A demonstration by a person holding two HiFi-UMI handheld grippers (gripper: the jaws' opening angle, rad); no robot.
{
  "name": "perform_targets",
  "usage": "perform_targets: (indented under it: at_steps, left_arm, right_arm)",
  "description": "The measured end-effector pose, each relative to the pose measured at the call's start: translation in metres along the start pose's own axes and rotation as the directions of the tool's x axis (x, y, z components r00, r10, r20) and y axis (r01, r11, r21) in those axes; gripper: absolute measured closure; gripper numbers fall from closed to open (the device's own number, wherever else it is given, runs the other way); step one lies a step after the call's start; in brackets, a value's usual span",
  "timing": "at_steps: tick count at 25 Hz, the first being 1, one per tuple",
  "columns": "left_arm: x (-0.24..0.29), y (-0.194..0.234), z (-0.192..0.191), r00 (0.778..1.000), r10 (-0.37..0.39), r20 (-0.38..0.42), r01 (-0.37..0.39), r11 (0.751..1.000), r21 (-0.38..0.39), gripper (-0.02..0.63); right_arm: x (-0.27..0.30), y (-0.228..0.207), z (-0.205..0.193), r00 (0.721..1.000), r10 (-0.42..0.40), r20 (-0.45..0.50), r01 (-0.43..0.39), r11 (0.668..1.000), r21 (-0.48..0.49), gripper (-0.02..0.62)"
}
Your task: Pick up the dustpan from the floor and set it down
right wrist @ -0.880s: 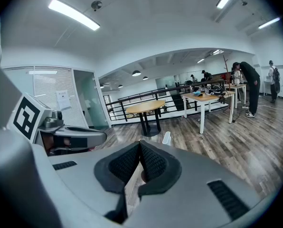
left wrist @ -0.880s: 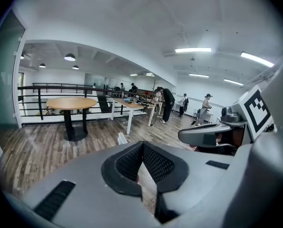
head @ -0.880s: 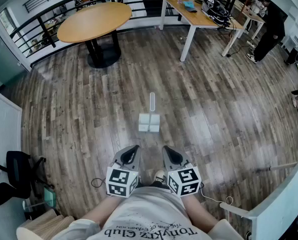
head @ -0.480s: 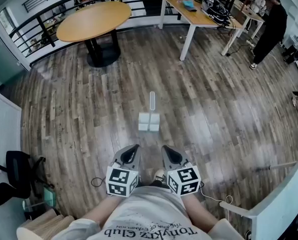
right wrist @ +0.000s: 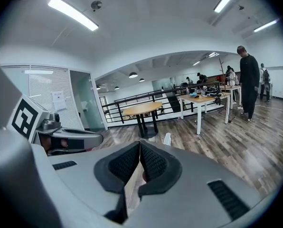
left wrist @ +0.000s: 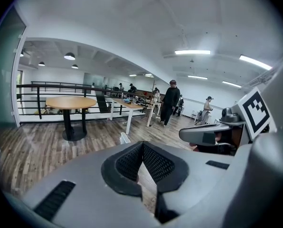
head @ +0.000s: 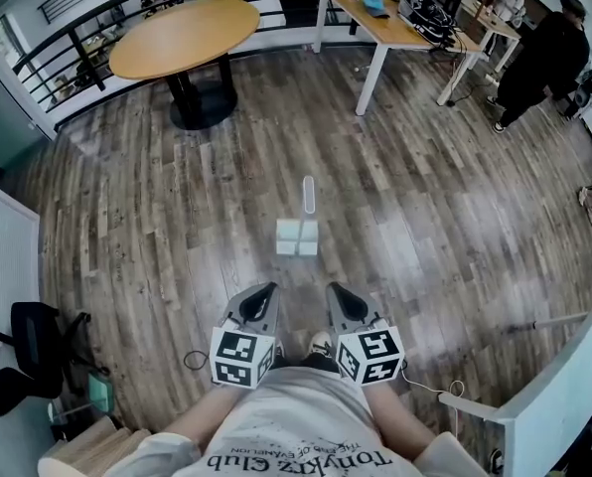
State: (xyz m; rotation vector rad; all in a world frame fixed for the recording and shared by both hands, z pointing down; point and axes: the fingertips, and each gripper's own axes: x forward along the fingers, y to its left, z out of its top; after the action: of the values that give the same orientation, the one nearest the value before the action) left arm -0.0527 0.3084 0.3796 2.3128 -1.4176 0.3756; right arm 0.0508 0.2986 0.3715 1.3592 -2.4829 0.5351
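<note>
Left tongs [head: 263,299] and right tongs [head: 340,299] sit side by side, close to the person's torso, both pointing forward and slightly down at the wooden floor [head: 157,217]. Left tongs: jaws closed to a V, the textured pads meet at the tips, nothing between them. Right tongs: same, fully closed, empty. The 2 are near each other but not touching, and a shoe [head: 320,344] shows in the gap between them. The dustpan [head: 298,237] is white and lies flat on the floor straight ahead of the tongs, about on the centre line between them and well apart from both sets of tips. Its pan end is nearer the tongs; its handle [head: 308,194] points away from them. Nothing touches it. Far beyond the dustpan, ahead-left of the tongs, stands a round desk [head: 185,36]; ahead-right stands a long desk [head: 390,30] with clutter on top. 1 person in dark clothes [head: 539,63] stands far off to the right of it. An office chair [head: 28,351] is well to the left of the left tongs, and a thin cable [head: 193,361] lies on the floor just left of it.
</note>
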Motion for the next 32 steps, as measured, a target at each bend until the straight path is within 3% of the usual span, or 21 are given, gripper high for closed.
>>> perform_targets:
  at_steps: [9,15,24,32]
  left_arm:
    - [-0.013,0.026,-0.005,0.998,-0.064,-0.01,0.064,0.998,0.009,0.583]
    - [-0.003,0.032,0.004,0.996,-0.089,-0.007,0.089,0.996,0.003,0.583]
    - [0.052,0.039,0.023,0.997,-0.072,-0.007,0.072,0.997,-0.013,0.583]
    - [0.123,0.053,0.069,1.0,-0.015,0.0,0.015,1.0,-0.02,0.583]
  right_arm:
    - [0.009,0.021,-0.002,0.997,-0.08,0.001,0.08,0.997,-0.011,0.571]
    - [0.015,0.01,-0.003,0.994,-0.111,-0.013,0.111,0.994,0.017,0.571]
    - [0.057,-0.03,0.015,0.997,-0.075,-0.025,0.075,0.997,0.0,0.571]
    - [0.105,-0.089,0.056,1.0,-0.02,-0.024,0.02,1.0,0.006,0.571]
